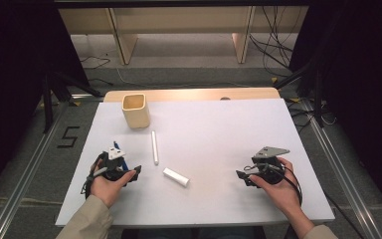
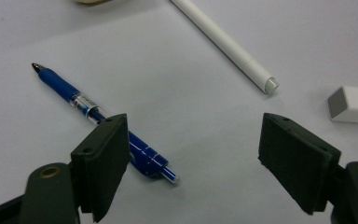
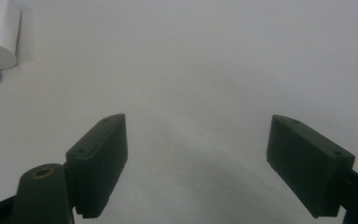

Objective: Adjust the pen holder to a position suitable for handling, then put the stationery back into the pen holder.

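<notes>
A white sheet (image 1: 219,149) covers the table, with dark floor, cables and pale wooden furniture legs beyond its far edge. At the lower left of the high view, the left gripper (image 1: 133,174) rests on the sheet in the person's left hand (image 1: 107,186), its jaws spread wide with nothing between them. The blue pen (image 2: 103,121) lies just beside it; in the left gripper view the pen runs diagonally from the upper left, tip outward, down behind the left-hand jaw, so the gripper would have to shift toward that side to straddle the barrel. Above it, at upper left centre, stands a beige cup (image 1: 136,110). Toward the middle lie a white pen (image 1: 154,147), lengthwise away from the person, and a short white block (image 1: 176,177). At lower right, the right gripper (image 1: 242,177), likewise spread and empty, sits well apart from everything. The left hand is clearly the nearer one.
</notes>
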Demonstrator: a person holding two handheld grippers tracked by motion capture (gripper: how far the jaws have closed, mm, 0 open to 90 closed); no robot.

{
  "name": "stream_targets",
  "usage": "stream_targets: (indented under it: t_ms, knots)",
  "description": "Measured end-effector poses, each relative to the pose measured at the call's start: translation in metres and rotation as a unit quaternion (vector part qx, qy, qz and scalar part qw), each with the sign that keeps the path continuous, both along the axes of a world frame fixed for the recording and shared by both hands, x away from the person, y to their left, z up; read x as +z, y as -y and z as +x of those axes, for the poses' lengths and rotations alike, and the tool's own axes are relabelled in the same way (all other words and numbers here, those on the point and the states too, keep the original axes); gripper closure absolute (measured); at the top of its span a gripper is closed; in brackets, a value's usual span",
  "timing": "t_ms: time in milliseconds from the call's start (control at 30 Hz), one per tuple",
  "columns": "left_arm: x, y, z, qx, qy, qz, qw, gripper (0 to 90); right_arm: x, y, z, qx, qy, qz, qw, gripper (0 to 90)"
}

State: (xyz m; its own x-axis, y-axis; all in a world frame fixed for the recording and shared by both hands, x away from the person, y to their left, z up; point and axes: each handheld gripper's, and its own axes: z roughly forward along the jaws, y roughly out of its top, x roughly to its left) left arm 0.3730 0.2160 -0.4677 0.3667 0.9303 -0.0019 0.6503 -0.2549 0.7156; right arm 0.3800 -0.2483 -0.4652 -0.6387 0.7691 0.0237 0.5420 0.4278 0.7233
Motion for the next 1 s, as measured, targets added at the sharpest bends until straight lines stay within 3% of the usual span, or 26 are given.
stream_targets:
  t_ms: [1000]
  knots:
    - [0.0007,-0.0012,0.0006,0.008,0.001,0.001,1.0,24.4,0.0013,0.0001,-0.0009,-0.001,0.007,0.001,1.0,21.2]
